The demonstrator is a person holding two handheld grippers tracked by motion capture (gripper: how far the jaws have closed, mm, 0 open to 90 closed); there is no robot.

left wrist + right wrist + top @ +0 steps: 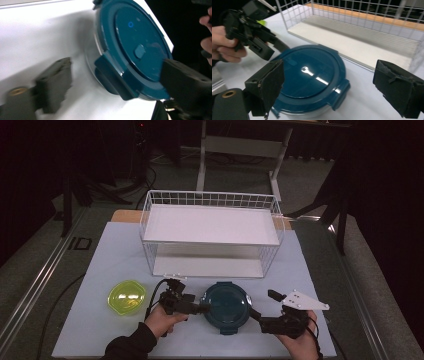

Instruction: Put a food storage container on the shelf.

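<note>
My left gripper [113, 80]: jaws spread wide, straddling the container's side latch.
My right gripper [329, 86]: jaws wide, holding nothing, flanking the container.
Container [226, 306]: round, glossy teal lid, on table [100, 270] before wire basket [210, 232].

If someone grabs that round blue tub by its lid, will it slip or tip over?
The lidded container looks rigid and squat, so it probably won't tip. Its glossy lid may be slippery; the side latch tabs likely offer firmer purchase. Its weight can't be judged.
</note>
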